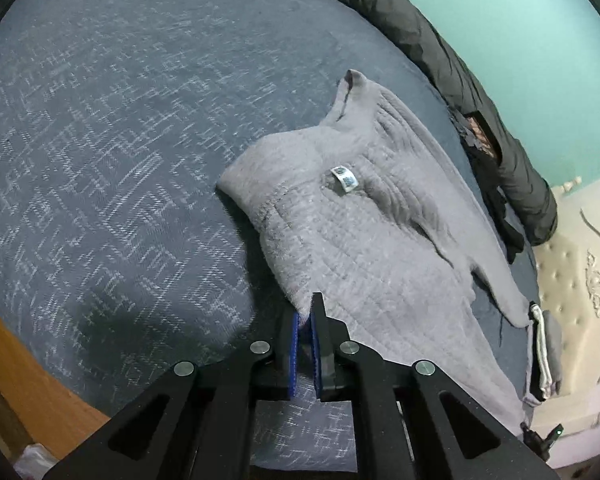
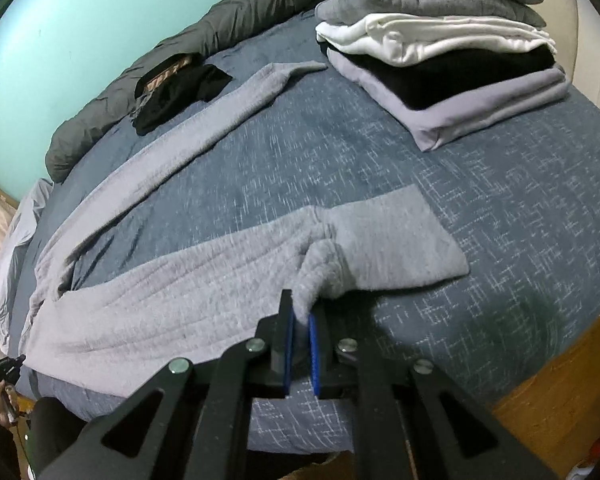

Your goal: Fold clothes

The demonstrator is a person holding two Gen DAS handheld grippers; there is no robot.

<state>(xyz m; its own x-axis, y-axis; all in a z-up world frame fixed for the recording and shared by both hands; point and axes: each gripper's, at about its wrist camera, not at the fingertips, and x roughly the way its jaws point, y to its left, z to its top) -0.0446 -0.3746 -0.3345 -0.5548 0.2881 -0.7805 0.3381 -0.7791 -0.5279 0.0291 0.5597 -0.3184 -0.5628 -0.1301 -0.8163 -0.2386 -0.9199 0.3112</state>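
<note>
Grey quilted trousers (image 1: pixel 364 232) lie spread on the blue patterned bedspread (image 1: pixel 100 140), with a small white label (image 1: pixel 345 178) at the waistband. My left gripper (image 1: pixel 305 312) is shut on the waist edge, pinching grey fabric between its blue pads. In the right wrist view both legs (image 2: pixel 172 280) stretch across the bed, the far leg (image 2: pixel 204 120) lying straight. My right gripper (image 2: pixel 300 312) is shut on a bunched fold of the near leg just short of its cuff (image 2: pixel 400 236).
A stack of folded clothes (image 2: pixel 440 60) in grey, white, black and lilac sits at the far right of the bed. A dark rolled duvet (image 2: pixel 140 76) lies along the teal wall, with a black garment (image 2: pixel 180 88) beside it. A wooden bed edge (image 2: pixel 552 384) shows at lower right.
</note>
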